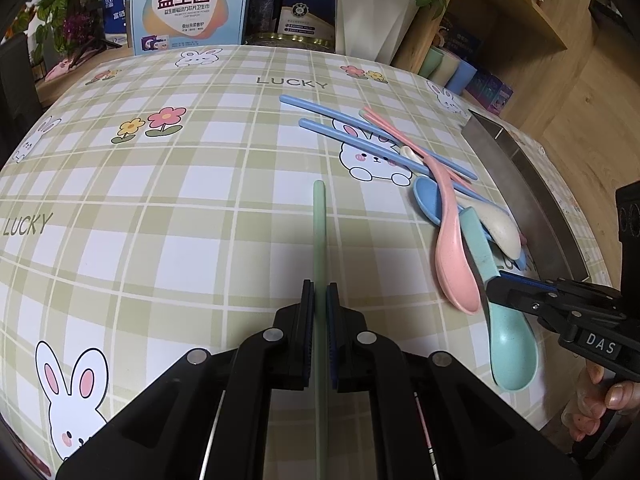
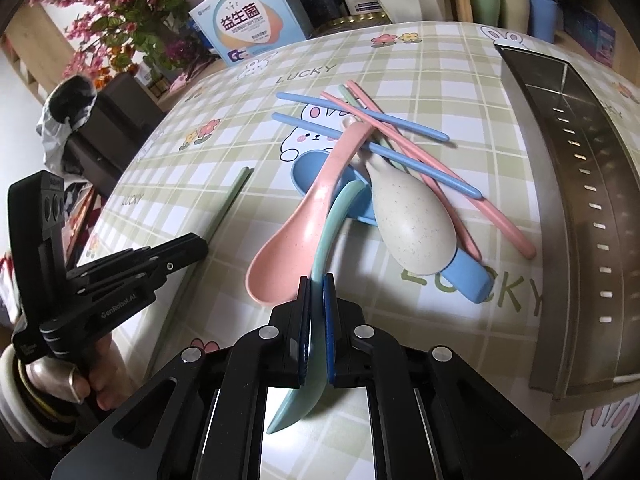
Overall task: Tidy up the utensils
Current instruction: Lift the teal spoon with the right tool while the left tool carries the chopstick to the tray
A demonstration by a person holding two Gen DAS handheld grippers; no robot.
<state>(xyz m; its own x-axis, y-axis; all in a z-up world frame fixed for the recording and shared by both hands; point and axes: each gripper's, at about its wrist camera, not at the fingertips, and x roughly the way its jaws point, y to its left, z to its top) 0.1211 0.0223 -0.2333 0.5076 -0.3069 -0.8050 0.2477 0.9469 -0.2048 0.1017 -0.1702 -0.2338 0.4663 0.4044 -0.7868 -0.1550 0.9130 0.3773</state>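
My left gripper (image 1: 320,294) is shut on a pale green chopstick (image 1: 319,224) that runs forward over the checked tablecloth. My right gripper (image 2: 317,292) is shut on the handle of a teal spoon (image 2: 334,220); its bowl (image 1: 512,348) shows near the table's right edge in the left wrist view. Just ahead lies a pile: a pink spoon (image 2: 304,220), a cream spoon (image 2: 412,220), a blue spoon (image 2: 468,276), two blue chopsticks (image 2: 360,112) and pink chopsticks (image 2: 440,176). Another green chopstick is partly hidden under the pile.
A long steel utensil tray (image 2: 576,184) with slots in its wall stands along the table's right side. Boxes (image 1: 188,8), a white flower pot (image 1: 372,20) and pastel cups (image 2: 512,4) line the far edge. A hand (image 2: 92,384) holds the left gripper.
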